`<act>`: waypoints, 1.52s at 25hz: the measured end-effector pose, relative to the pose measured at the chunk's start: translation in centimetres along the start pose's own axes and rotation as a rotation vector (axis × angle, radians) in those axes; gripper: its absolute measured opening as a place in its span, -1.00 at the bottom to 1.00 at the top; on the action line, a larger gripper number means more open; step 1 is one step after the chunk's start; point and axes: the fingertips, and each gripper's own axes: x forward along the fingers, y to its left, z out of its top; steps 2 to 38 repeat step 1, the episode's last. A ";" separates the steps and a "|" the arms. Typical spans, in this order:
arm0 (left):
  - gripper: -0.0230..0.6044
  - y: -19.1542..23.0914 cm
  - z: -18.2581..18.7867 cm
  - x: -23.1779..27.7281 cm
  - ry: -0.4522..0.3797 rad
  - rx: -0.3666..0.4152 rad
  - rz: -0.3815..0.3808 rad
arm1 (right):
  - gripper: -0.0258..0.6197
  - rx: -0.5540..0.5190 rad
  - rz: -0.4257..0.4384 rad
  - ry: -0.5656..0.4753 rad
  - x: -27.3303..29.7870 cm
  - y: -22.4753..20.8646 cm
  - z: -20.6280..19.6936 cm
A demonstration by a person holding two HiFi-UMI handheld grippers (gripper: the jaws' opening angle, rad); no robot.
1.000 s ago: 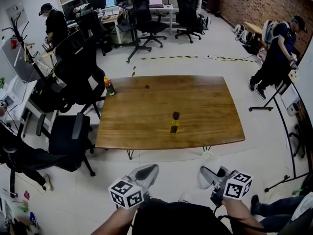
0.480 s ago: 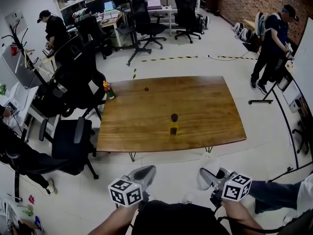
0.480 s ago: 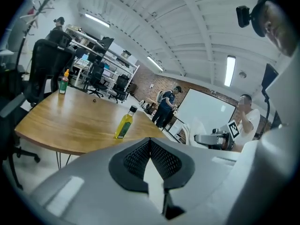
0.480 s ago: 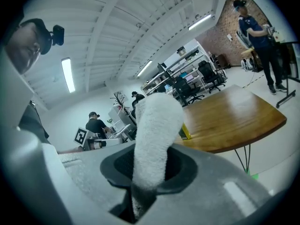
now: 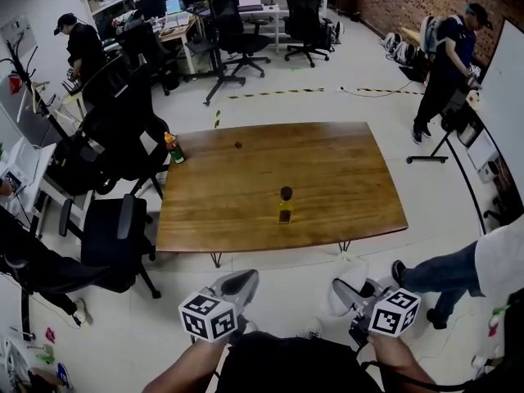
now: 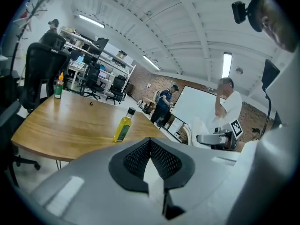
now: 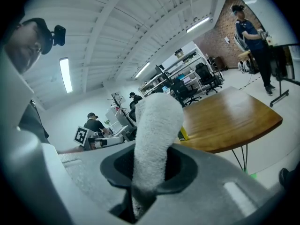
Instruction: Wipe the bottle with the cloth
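Note:
A small bottle (image 5: 284, 207) of yellow oil with a black cap stands upright near the front edge of the wooden table (image 5: 344, 162). Both grippers hang in front of the table, well short of it. My left gripper (image 5: 242, 284) is shut with nothing between its jaws; in the left gripper view its meshed pads (image 6: 150, 154) meet, and the bottle (image 6: 123, 125) stands beyond them. My right gripper (image 5: 350, 291) is shut on a white cloth (image 5: 339, 296). In the right gripper view the cloth (image 7: 153, 135) sticks up out of the jaws and hides most of the bottle (image 7: 183, 134).
A green bottle with an orange cap (image 5: 172, 148) stands at the table's far left corner, and a small dark object (image 5: 237, 145) lies near the far edge. Black office chairs (image 5: 115, 232) crowd the left side. A person's leg (image 5: 434, 273) is at the right, close to my right gripper.
Both grippers have kept their place and grip. A person has walked in at the lower right, and the leg now reaches farther towards the table.

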 end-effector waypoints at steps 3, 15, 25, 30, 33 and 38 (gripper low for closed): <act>-0.87 0.0 0.0 0.0 0.000 0.003 0.001 | -0.70 0.002 -0.002 -0.001 -0.1 -0.1 -0.1; -0.87 0.0 0.0 0.0 0.000 0.003 0.001 | -0.70 0.002 -0.002 -0.001 -0.1 -0.1 -0.1; -0.87 0.0 0.0 0.0 0.000 0.003 0.001 | -0.70 0.002 -0.002 -0.001 -0.1 -0.1 -0.1; -0.87 0.0 0.0 0.0 0.000 0.003 0.001 | -0.70 0.002 -0.002 -0.001 -0.1 -0.1 -0.1; -0.87 0.0 0.0 0.0 0.000 0.003 0.001 | -0.70 0.002 -0.002 -0.001 -0.1 -0.1 -0.1; -0.87 0.0 0.0 0.0 0.000 0.003 0.001 | -0.70 0.002 -0.002 -0.001 -0.1 -0.1 -0.1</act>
